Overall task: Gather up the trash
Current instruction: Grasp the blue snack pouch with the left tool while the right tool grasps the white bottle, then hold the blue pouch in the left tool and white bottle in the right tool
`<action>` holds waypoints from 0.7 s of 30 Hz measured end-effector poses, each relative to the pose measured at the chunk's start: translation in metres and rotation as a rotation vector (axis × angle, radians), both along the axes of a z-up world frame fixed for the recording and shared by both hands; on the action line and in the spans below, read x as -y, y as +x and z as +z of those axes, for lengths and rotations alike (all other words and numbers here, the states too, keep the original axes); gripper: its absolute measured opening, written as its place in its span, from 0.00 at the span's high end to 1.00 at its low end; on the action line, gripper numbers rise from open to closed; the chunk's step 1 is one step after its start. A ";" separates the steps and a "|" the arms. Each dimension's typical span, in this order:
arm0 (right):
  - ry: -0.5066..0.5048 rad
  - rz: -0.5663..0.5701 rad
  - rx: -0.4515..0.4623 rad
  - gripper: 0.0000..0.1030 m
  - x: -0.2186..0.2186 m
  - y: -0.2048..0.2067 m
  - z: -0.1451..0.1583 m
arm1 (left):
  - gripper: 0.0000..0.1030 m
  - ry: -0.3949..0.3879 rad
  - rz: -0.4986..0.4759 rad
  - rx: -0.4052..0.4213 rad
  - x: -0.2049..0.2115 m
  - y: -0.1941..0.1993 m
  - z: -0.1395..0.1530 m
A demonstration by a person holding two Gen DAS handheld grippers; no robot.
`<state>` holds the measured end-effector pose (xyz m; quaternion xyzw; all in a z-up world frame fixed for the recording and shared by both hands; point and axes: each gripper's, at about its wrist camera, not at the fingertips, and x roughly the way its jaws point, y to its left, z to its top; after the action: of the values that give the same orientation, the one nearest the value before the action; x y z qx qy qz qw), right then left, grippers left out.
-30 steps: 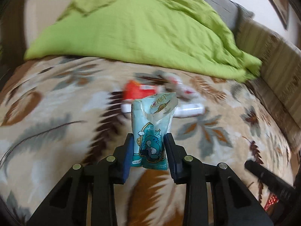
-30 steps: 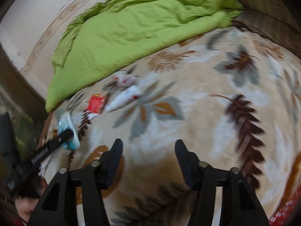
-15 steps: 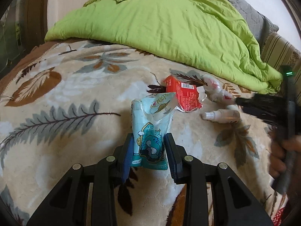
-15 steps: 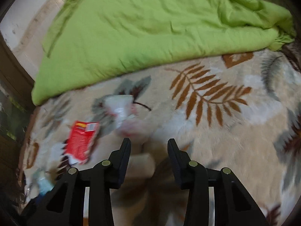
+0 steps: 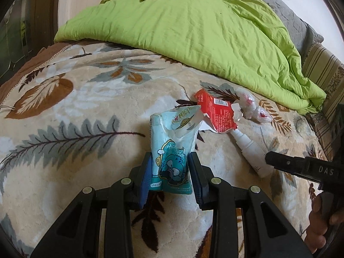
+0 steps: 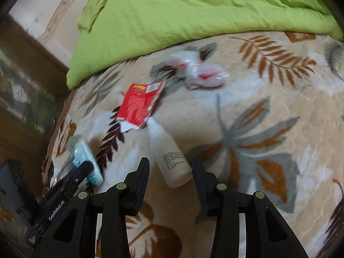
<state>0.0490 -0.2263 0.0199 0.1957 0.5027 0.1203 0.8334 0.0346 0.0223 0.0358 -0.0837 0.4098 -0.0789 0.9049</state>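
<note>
My left gripper (image 5: 169,172) is shut on a torn light-blue snack pouch (image 5: 174,148), held upright above the blanket; the right wrist view shows the same pouch (image 6: 85,159) at the lower left. A red wrapper (image 5: 217,112) (image 6: 139,105), a white bottle (image 5: 250,150) (image 6: 169,157) and a crumpled clear plastic wrapper (image 5: 250,107) (image 6: 202,73) lie on the leaf-patterned blanket (image 6: 268,118). My right gripper (image 6: 171,169) is open, its fingers on either side of the white bottle's base without closing on it. In the left wrist view one right finger (image 5: 301,165) reaches the bottle's end.
A rumpled green duvet (image 5: 193,25) (image 6: 182,10) covers the far part of the bed. A striped cushion (image 5: 322,68) and a grey pillow (image 5: 296,21) sit at the right. Dark wooden furniture (image 6: 23,86) borders the bed on the left. A hand (image 5: 322,219) holds the right gripper.
My right gripper has swung down to the white bottle and now straddles its base. The left gripper still holds the pouch, its view shifted slightly to the left.
</note>
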 end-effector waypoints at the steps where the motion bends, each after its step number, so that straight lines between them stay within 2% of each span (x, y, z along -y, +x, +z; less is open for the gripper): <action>1: -0.031 0.009 0.007 0.56 -0.006 0.002 0.000 | 0.68 0.003 0.001 0.001 0.000 0.000 0.000; 5: -0.113 0.028 0.024 0.56 -0.026 0.019 -0.006 | 0.68 0.009 0.000 0.002 0.000 -0.002 -0.001; 8: -0.134 0.044 0.007 0.56 -0.041 0.025 -0.013 | 0.68 0.019 -0.004 0.002 0.002 -0.002 -0.001; 10: -0.189 0.022 0.015 0.69 -0.046 0.022 -0.014 | 0.68 0.020 -0.006 0.003 0.003 -0.003 -0.001; 12: -0.209 -0.049 0.032 0.69 -0.041 0.009 -0.009 | 0.68 0.012 -0.012 0.004 0.003 -0.003 0.000; 15: -0.148 -0.165 0.080 0.69 -0.025 -0.020 0.001 | 0.68 0.013 -0.027 0.008 0.008 -0.005 0.001; 17: -0.171 -0.244 0.120 0.69 -0.019 -0.043 0.012 | 0.68 0.029 -0.051 0.025 0.015 -0.008 0.004; 21: -0.208 -0.319 0.202 0.69 -0.015 -0.081 0.032 | 0.68 0.077 -0.092 0.065 0.032 -0.019 0.008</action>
<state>-0.0318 -0.2111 0.0521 0.1724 0.3890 -0.0466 0.9038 0.0159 -0.0095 0.0440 -0.0274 0.3866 -0.1075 0.9155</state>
